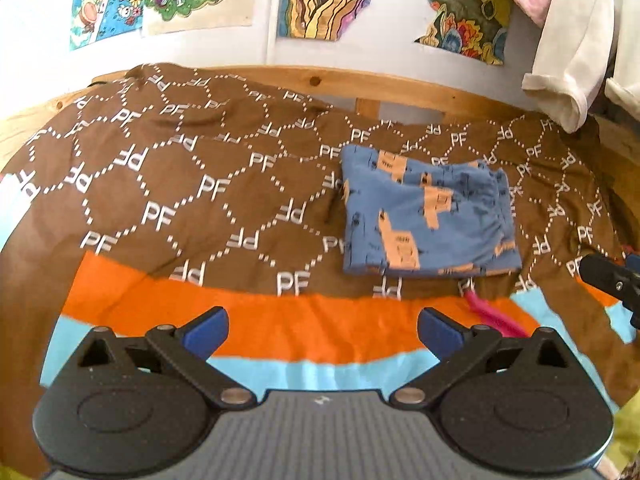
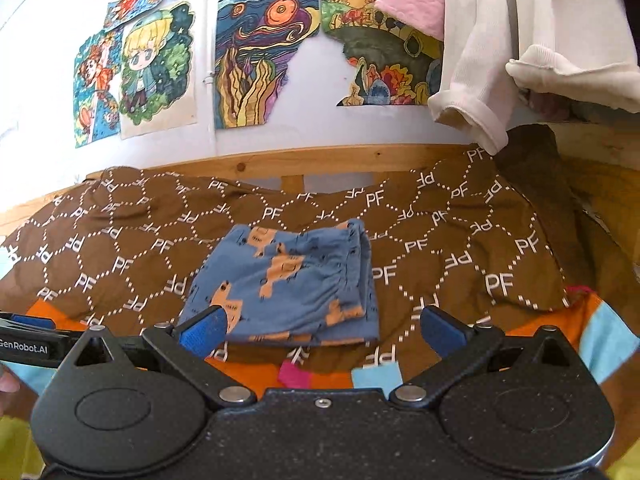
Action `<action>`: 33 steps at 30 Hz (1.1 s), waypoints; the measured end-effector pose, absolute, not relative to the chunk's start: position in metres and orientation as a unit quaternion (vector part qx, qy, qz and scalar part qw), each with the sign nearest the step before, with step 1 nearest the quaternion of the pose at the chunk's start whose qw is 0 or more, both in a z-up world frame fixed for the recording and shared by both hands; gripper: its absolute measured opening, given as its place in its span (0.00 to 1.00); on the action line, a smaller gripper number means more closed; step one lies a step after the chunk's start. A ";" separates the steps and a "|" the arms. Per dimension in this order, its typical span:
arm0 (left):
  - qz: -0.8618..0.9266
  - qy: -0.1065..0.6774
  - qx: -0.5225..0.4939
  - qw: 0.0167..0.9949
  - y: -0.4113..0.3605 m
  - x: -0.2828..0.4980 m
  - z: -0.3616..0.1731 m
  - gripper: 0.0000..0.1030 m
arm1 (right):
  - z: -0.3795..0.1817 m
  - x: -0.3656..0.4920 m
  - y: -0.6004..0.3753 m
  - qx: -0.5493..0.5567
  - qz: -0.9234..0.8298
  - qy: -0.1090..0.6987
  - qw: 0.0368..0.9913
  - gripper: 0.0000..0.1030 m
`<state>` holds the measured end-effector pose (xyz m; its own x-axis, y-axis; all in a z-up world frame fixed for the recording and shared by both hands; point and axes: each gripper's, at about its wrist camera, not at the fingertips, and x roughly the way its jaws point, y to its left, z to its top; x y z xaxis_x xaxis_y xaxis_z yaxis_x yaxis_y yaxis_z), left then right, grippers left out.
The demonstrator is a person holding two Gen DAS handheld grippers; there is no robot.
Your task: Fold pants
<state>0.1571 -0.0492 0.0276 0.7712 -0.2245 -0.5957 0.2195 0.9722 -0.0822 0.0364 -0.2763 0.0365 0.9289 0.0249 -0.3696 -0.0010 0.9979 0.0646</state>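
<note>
The blue pants with orange animal prints (image 1: 428,212) lie folded into a compact rectangle on the brown patterned bedspread (image 1: 180,184). They also show in the right wrist view (image 2: 292,284), just beyond my right gripper. My left gripper (image 1: 322,330) is open and empty, hovering over the orange stripe to the left and nearer than the pants. My right gripper (image 2: 322,330) is open and empty, its jaws spread just in front of the pants' near edge. The right gripper's tip shows at the right edge of the left wrist view (image 1: 612,276).
A wooden bed rail (image 1: 360,80) runs along the wall behind the bedspread. Colourful drawings (image 2: 260,56) hang on the wall. Cream and pink garments (image 2: 520,40) hang at the upper right. A pink strip (image 1: 492,312) lies near the pants' front edge.
</note>
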 end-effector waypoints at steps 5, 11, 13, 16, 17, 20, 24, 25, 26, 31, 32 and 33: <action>-0.112 0.326 -0.008 0.939 -0.043 0.148 0.019 1.00 | 0.030 0.025 -0.269 0.021 0.006 0.191 0.981 0.99; -0.110 0.334 -0.013 0.936 -0.041 0.150 0.012 1.00 | 0.020 0.021 -0.263 0.018 0.007 0.206 0.978 0.99; -0.110 0.334 -0.013 0.936 -0.041 0.151 0.011 1.00 | 0.019 0.022 -0.263 0.017 0.007 0.209 0.978 0.99; -0.111 0.335 -0.011 0.936 -0.042 0.150 0.010 1.00 | 0.017 0.023 -0.261 0.017 0.008 0.213 0.977 0.99; -0.112 0.336 -0.011 0.935 -0.042 0.151 0.009 1.00 | 0.017 0.023 -0.261 0.016 0.008 0.213 0.977 0.99; -0.114 0.339 -0.009 0.934 -0.042 0.151 0.007 1.00 | 0.016 0.024 -0.259 0.014 0.007 0.216 0.976 0.99; -0.114 0.341 -0.013 0.933 -0.041 0.151 0.006 1.00 | 0.016 0.025 -0.259 0.014 0.008 0.217 0.976 0.99; -0.114 0.342 -0.013 0.933 -0.041 0.151 0.005 1.00 | 0.016 0.025 -0.258 0.013 0.008 0.218 0.976 0.99; -0.113 0.341 -0.013 0.933 -0.041 0.151 0.005 1.00 | 0.016 0.025 -0.258 0.013 0.008 0.219 0.976 0.99; -0.109 0.347 -0.014 0.931 -0.040 0.152 0.005 1.00 | 0.015 0.026 -0.256 0.010 0.011 0.222 0.975 0.99; -0.108 0.349 -0.014 0.931 -0.040 0.152 0.005 1.00 | 0.015 0.027 -0.256 0.010 0.011 0.223 0.975 0.99; -0.107 0.349 -0.015 0.931 -0.040 0.152 0.005 1.00 | 0.015 0.027 -0.256 0.009 0.012 0.223 0.975 0.99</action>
